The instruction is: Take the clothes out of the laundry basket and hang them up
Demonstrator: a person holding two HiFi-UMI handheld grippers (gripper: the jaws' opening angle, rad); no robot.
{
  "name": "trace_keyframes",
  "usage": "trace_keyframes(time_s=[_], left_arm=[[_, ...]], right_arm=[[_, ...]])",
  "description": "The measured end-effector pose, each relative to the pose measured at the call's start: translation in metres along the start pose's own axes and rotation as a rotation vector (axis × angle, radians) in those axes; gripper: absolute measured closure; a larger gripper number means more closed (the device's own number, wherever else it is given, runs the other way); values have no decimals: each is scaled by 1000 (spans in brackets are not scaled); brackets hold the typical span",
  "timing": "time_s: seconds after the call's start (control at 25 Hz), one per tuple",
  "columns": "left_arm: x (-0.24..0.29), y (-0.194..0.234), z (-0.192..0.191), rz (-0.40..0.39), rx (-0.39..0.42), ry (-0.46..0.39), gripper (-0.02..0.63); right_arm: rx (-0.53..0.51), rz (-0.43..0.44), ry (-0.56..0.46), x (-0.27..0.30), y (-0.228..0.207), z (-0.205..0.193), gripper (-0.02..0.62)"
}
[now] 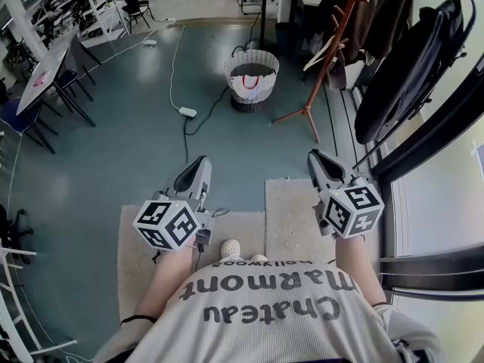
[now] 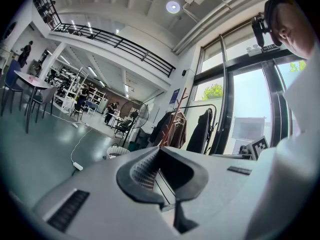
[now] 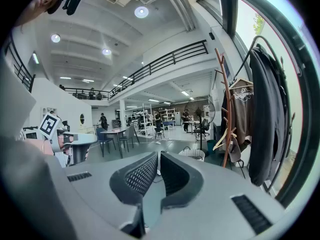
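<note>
1. Though it stands well apart from both grippers, the laundry basket (image 1: 251, 78) is plain to see in the upper middle of the head view. It is round, white and woven, with a pale cloth (image 1: 252, 84) lying inside it.
2. The left gripper (image 1: 198, 166), at the lower left, has a smooth grey body. Its ribbed black jaws are pressed together with nothing between them.
3. The right gripper (image 1: 321, 162), at the lower right, is built the same way. Its jaws are also together and hold nothing.
4. Just right of the basket, a thin reddish wooden coat stand (image 1: 327, 51) rises on splayed legs, with a brown shirt (image 1: 382, 10) hanging by its top.
5. A dark jacket (image 1: 412, 66) hangs at the upper right edge.
6. A white power strip (image 1: 187, 112) and its thin cable lie on the smooth blue-grey floor (image 1: 113, 150), between the left gripper and the basket.
7. A beige rug (image 1: 291, 210) lies under the grippers, at the bottom.
8. A table (image 1: 45, 70) with dark chairs stands at the upper left.
</note>
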State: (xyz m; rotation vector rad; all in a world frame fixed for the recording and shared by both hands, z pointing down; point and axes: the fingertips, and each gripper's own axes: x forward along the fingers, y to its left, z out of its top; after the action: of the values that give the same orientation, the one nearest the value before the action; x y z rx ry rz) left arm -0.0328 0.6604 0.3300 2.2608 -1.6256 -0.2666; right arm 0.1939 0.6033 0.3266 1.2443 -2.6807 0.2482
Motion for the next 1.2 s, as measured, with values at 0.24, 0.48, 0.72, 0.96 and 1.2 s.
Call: trace_keyframes(time_s=[0.24, 0.48, 0.72, 0.96, 1.2], left_arm=[[0, -14, -10, -4, -4, -6, 597], [8, -19, -12, -4, 4, 5, 597], [30, -15, -10, -19, -35, -12, 597], [74, 9, -15, -4, -65, 30, 597], [134, 43, -8, -17, -73, 71, 597]], right_arm=[[-18, 3, -13, -13, -8, -4, 555], [6, 11, -56, -14, -22, -3, 554], [74, 152, -52, 2, -21, -1, 557], [54, 103, -75, 33, -50, 5, 566], [-82, 16, -21, 90, -81, 11, 565]])
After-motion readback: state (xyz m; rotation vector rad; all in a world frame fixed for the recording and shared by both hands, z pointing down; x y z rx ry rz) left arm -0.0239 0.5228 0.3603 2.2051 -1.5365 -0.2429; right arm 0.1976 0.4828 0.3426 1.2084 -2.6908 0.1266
